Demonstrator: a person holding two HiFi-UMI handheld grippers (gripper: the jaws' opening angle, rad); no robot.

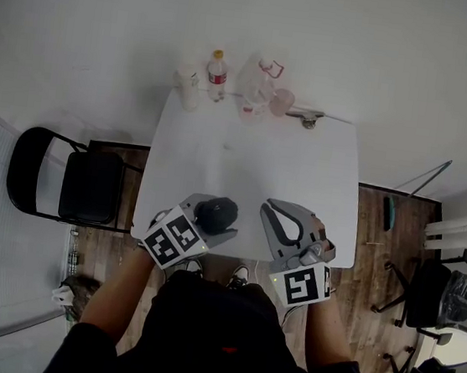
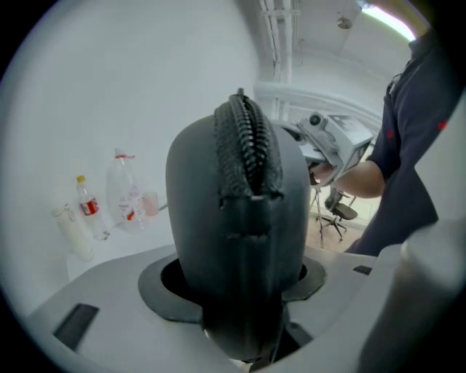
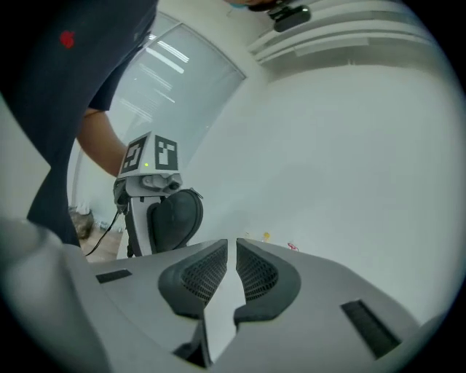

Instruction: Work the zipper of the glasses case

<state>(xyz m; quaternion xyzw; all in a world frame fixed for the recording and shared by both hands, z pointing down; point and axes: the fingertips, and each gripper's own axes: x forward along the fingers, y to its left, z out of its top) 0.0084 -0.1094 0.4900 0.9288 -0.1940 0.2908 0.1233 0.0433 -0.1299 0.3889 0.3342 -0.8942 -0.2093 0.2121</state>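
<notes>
Black glasses case (image 2: pixel 240 218) sits clamped in left tongs (image 1: pixel 216 215).

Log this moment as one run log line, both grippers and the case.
left gripper: shut on glasses case | right gripper: shut, empty, apart from it | zipper: untouched

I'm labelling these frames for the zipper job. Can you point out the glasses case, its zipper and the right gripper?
glasses case (image 2: pixel 193 218), left gripper view, on the left side of its dark shell.
zipper (image 2: pixel 247 142), left gripper view, on the teeth.
right gripper (image 3: pixel 231 248), right gripper view, between its fingertips.
</notes>
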